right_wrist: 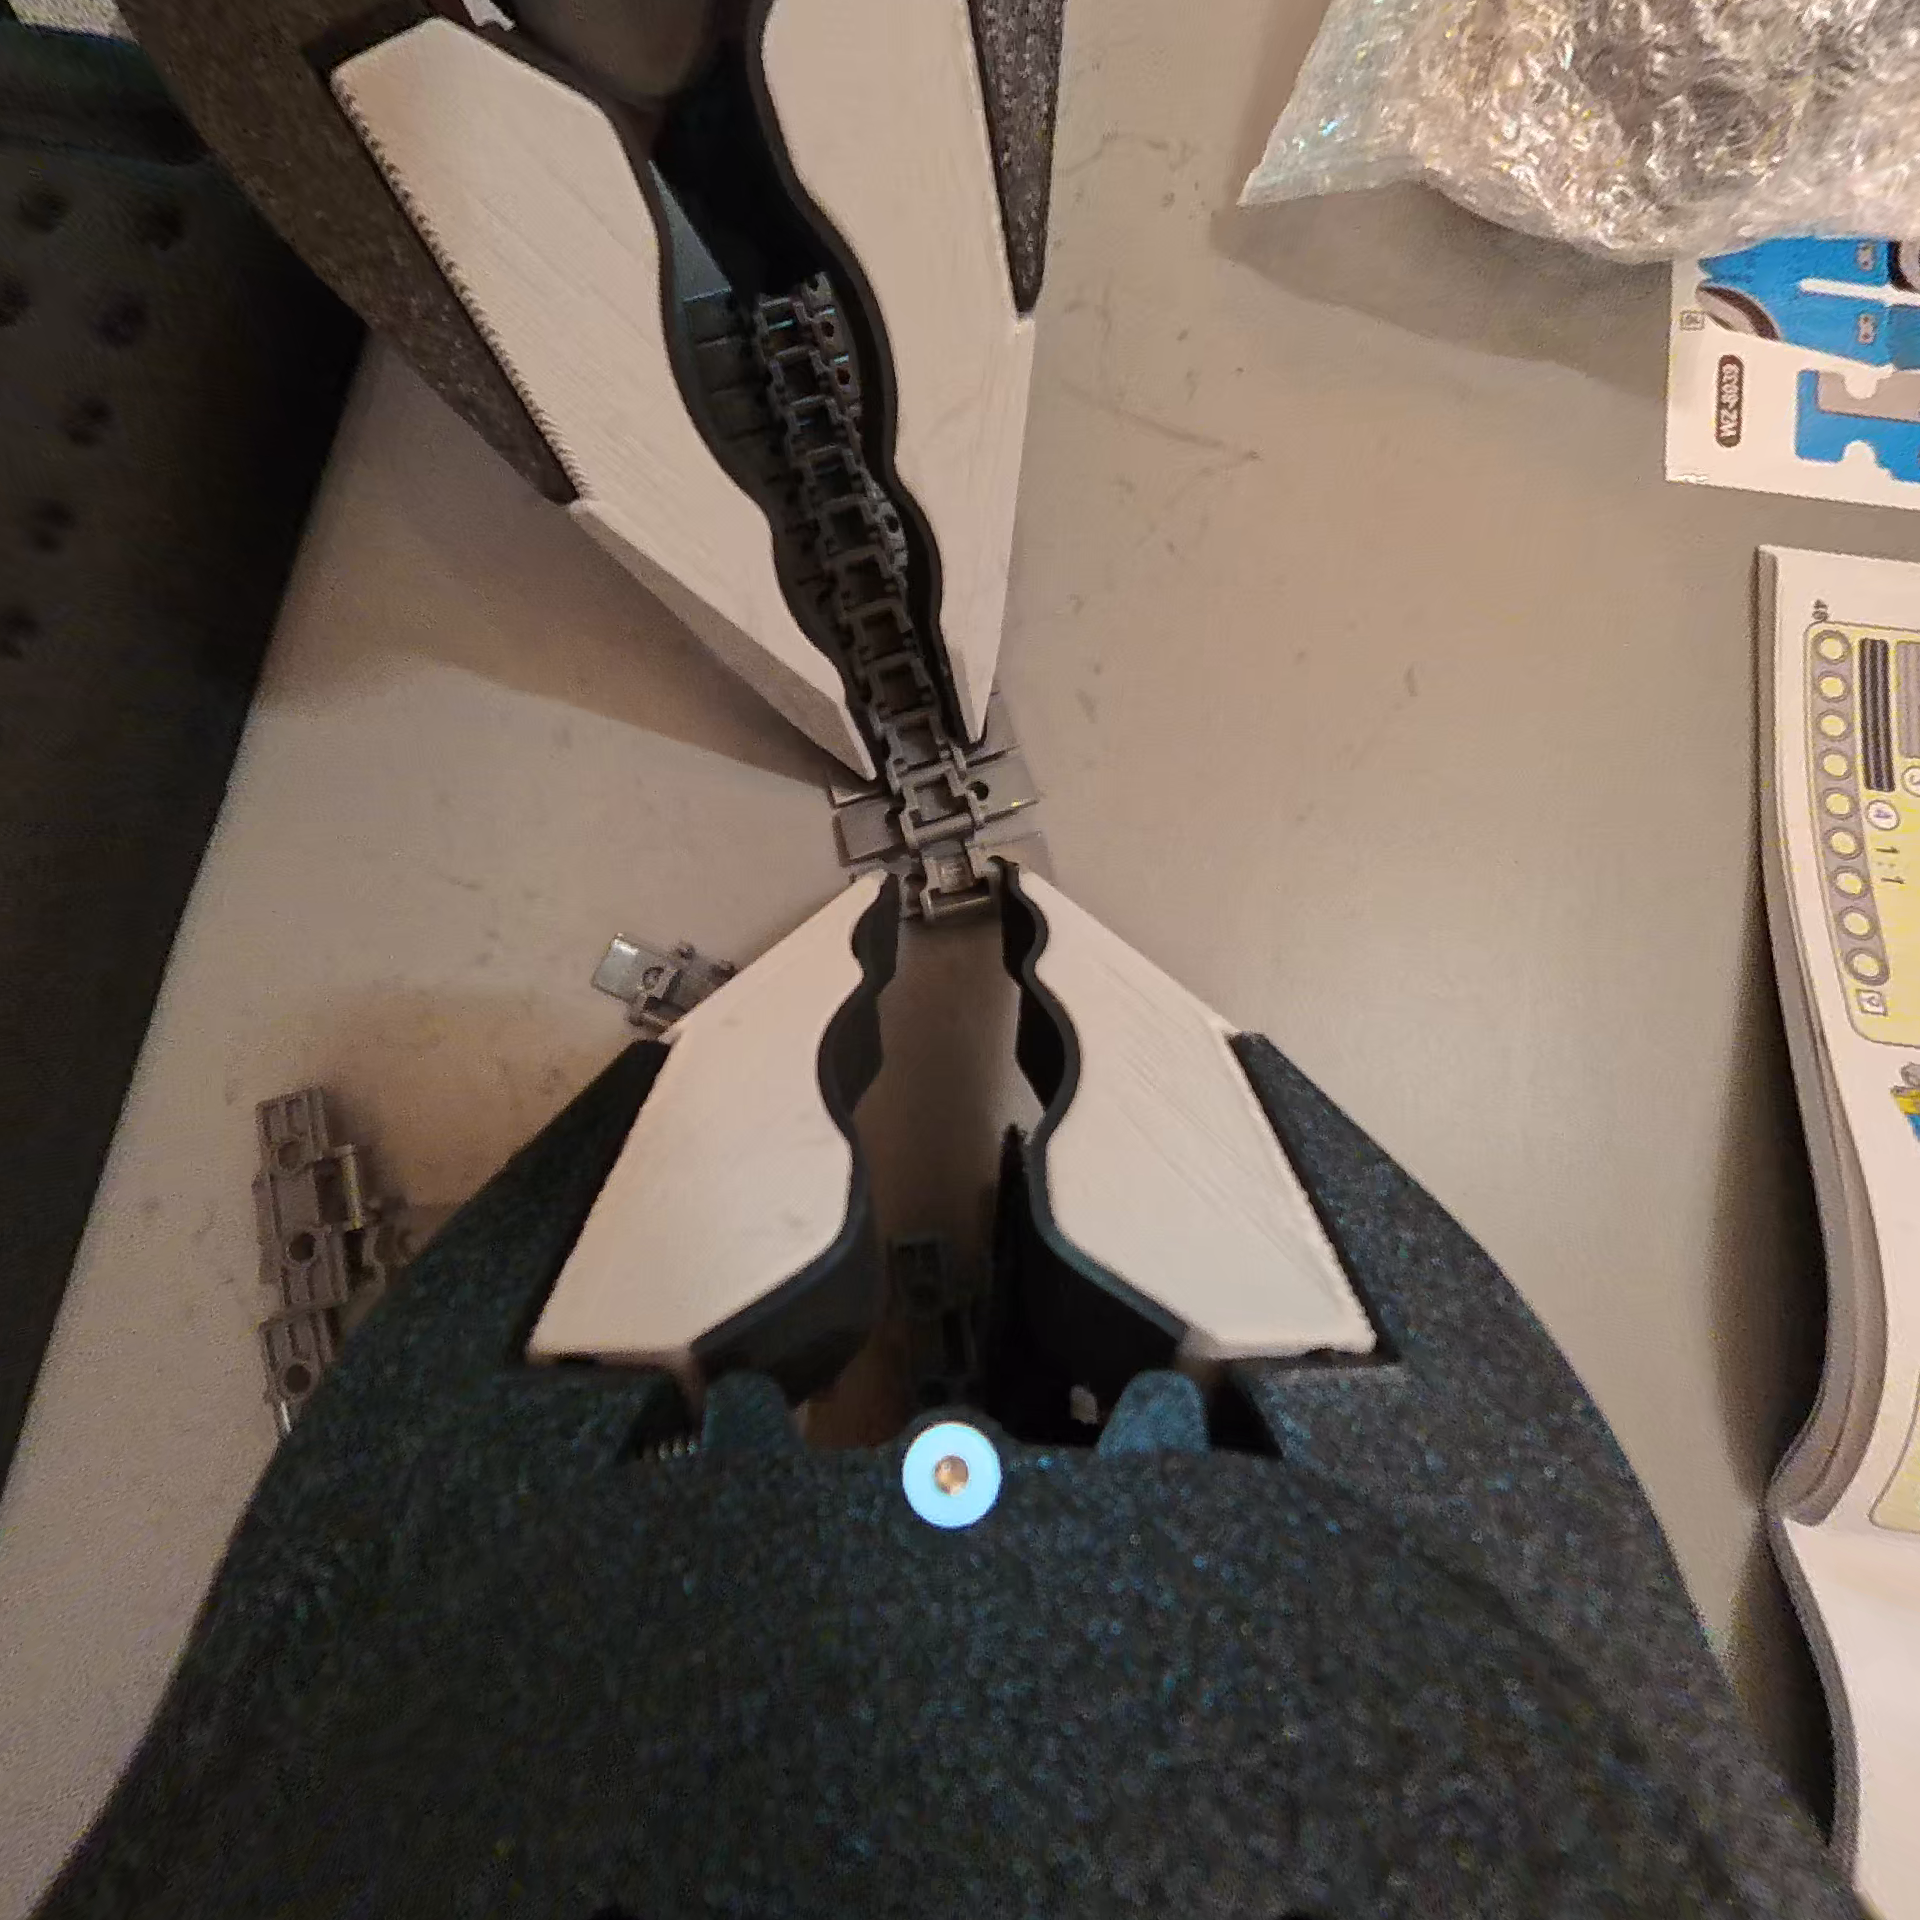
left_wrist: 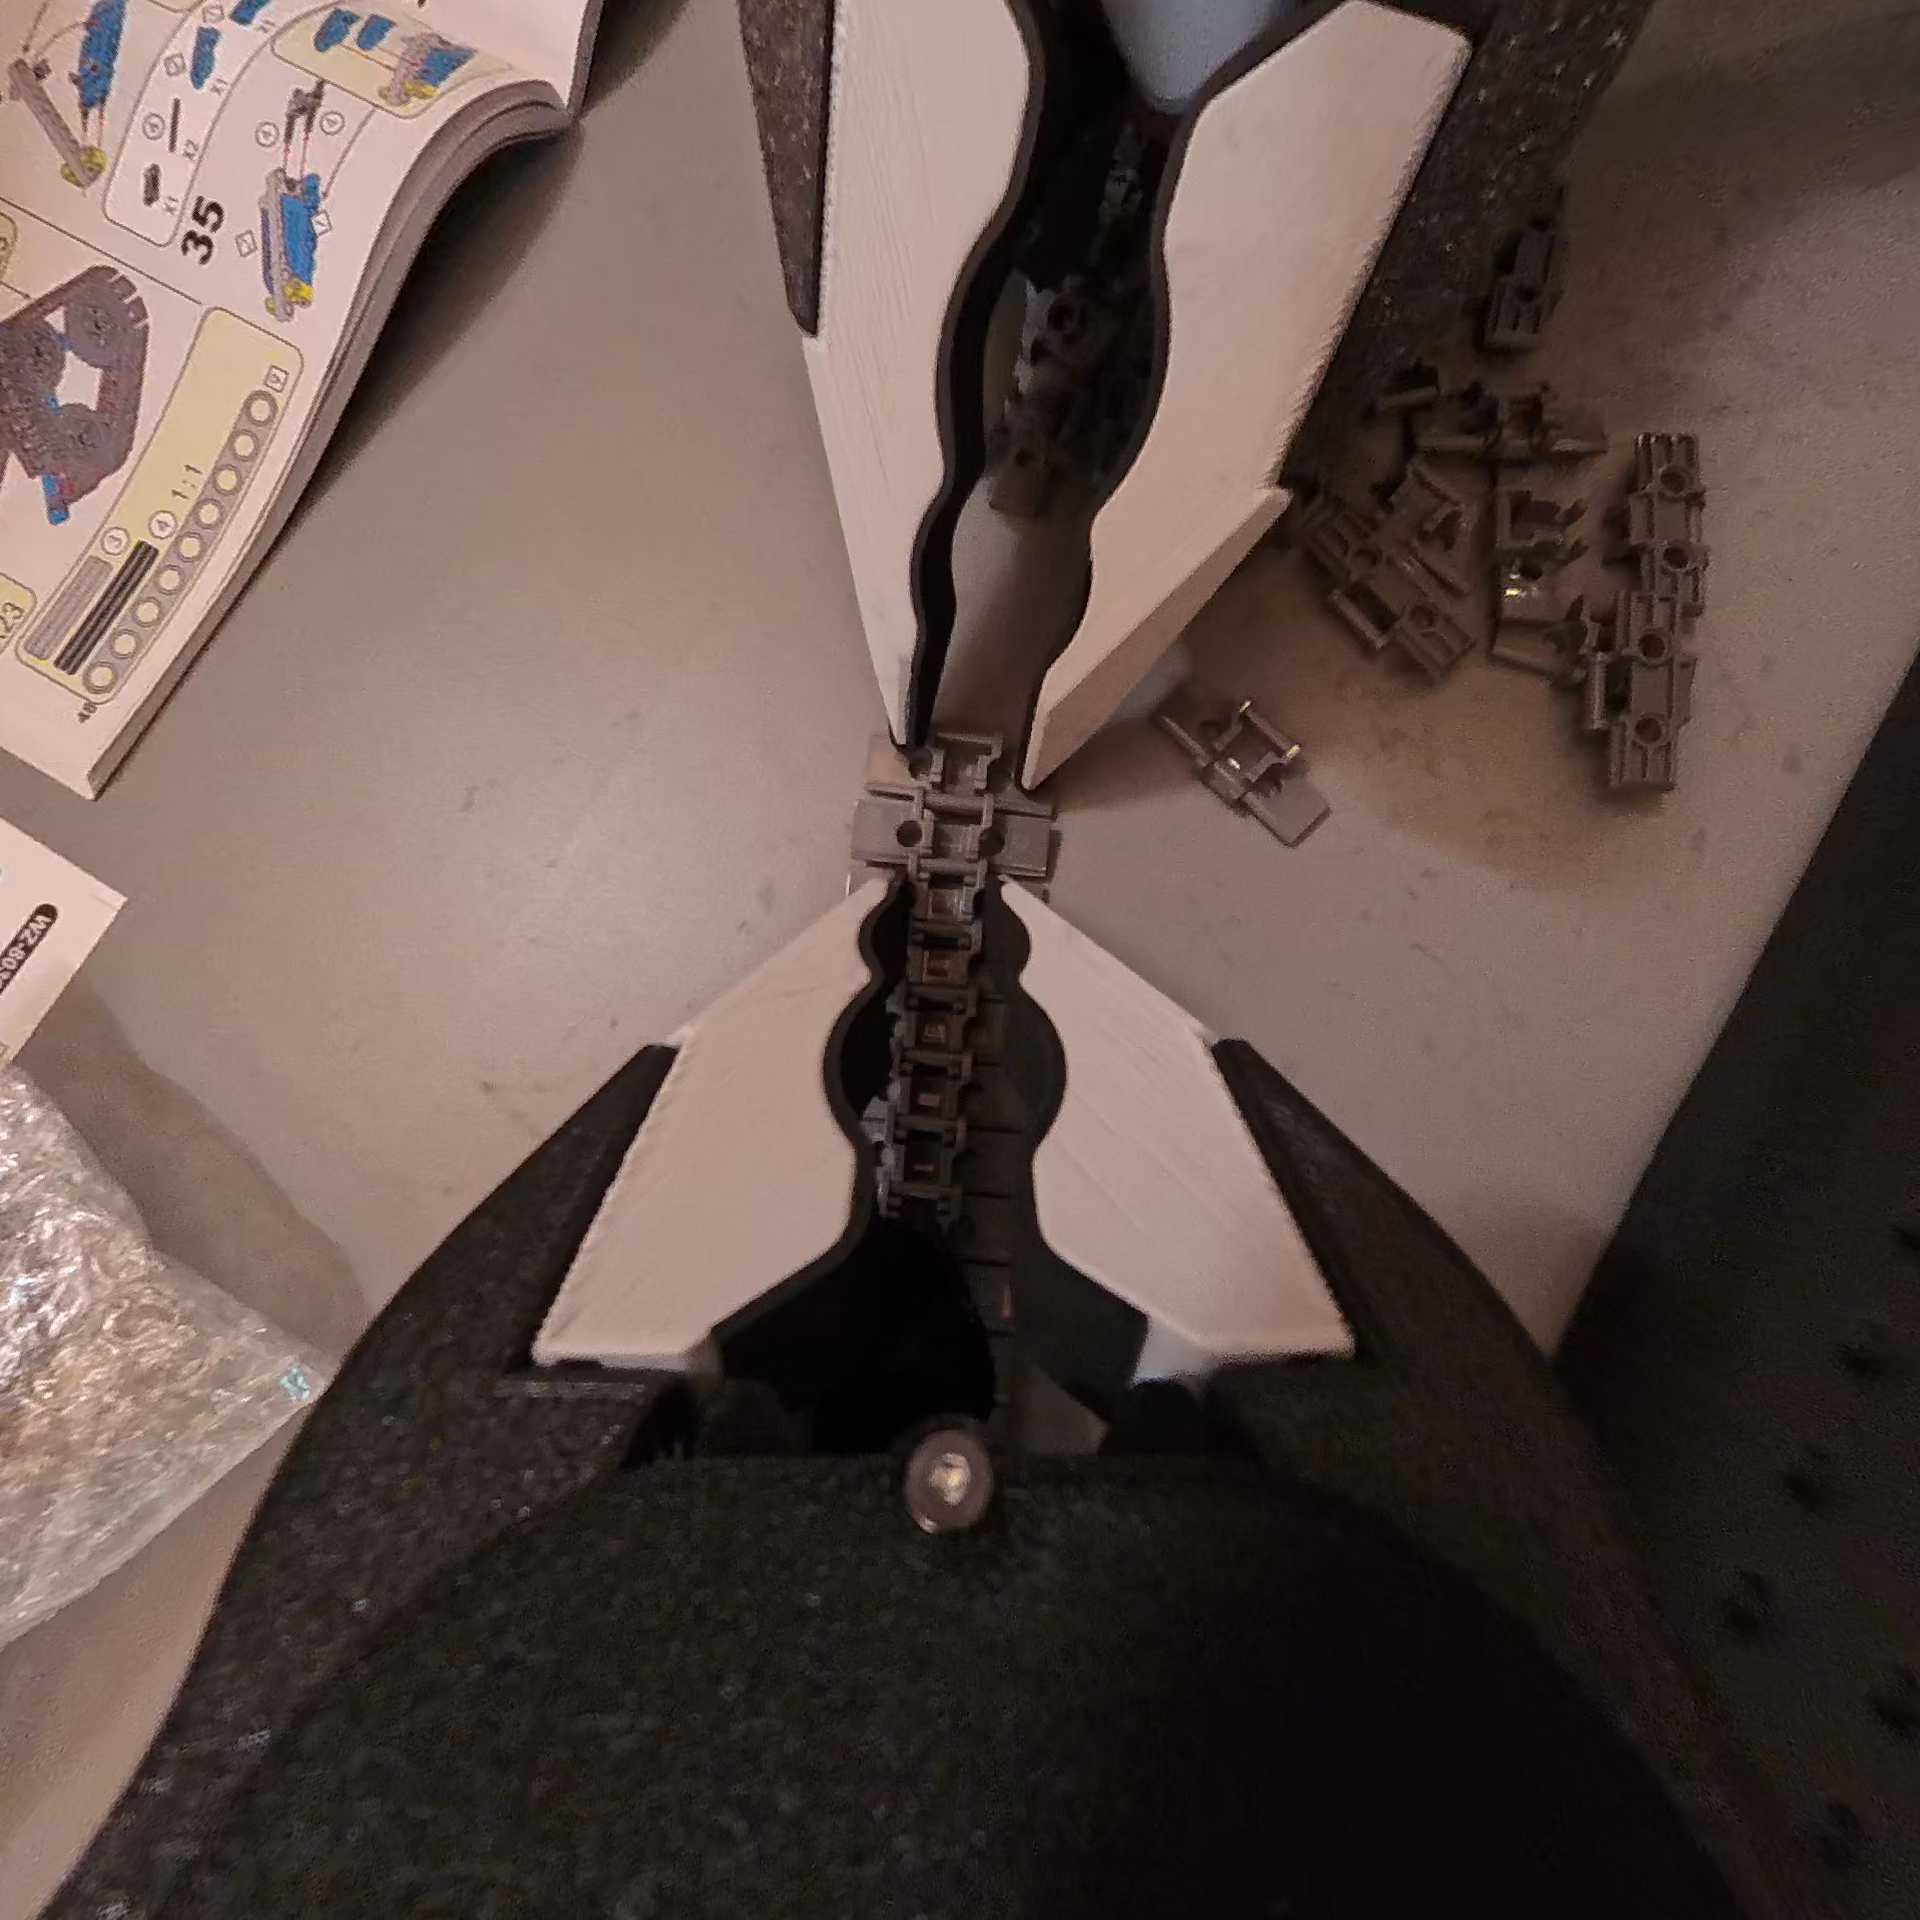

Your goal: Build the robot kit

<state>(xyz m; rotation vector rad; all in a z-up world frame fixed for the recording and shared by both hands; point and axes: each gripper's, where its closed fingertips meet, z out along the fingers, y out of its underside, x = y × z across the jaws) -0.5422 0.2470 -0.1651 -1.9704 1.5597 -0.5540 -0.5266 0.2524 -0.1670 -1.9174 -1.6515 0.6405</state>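
I have the left tongs [left_wrist: 954, 894] clamped on the grey track chain [left_wrist: 940, 1039] and the right tongs [right_wrist: 948, 883] clamped on its end link above the bench [left_wrist: 520, 935], so I judge both should stay aligned.

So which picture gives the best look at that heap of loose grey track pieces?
The left wrist view: the heap of loose grey links lies mostly in the open on the table, right of the far tongs. The right wrist view shows only a few links at its left edge, the rest hidden behind the near tongs' body.
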